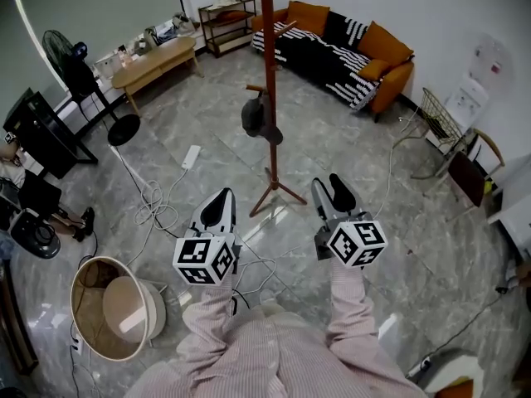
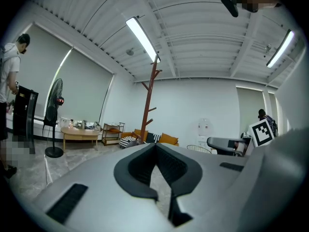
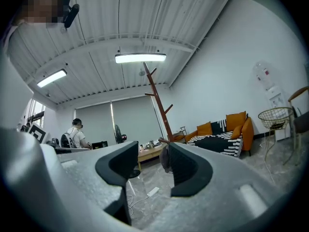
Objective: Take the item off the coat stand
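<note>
A: Right claw, how does it stand?
B: Jaws wide apart, nothing between the pads. It points level toward the coat stand, well short of it.
A: And the left claw?
B: Jaws together, empty, level beside the right one.
A: Where is the item?
B: A dark hat hangs on a low peg of the stand, above the grey floor. Neither claw touches it.
</note>
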Motion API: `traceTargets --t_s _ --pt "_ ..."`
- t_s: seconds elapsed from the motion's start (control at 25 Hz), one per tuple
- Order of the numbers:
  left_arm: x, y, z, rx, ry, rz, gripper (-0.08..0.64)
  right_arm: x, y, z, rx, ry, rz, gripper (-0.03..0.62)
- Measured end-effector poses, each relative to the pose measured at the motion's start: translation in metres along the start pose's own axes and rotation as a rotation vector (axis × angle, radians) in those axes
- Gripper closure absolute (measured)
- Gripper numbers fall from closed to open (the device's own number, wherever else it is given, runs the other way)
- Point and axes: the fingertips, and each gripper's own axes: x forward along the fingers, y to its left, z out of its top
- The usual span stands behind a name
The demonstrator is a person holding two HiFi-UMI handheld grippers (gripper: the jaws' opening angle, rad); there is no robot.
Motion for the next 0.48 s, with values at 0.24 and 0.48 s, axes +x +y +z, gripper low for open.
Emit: traceTargets --t_s 0.24,0.48 --pt "0.029 0.019 0.003 -0.010 0.008 0.000 0.558 0.043 -0.006 -0.003 0.015 0.011 0.020 0.402" --pt "0.050 0.037 0.008 -0.020 0.012 0.011 0.558 0.084 -0.008 -0.007 0.027 0.041 0.043 0.402"
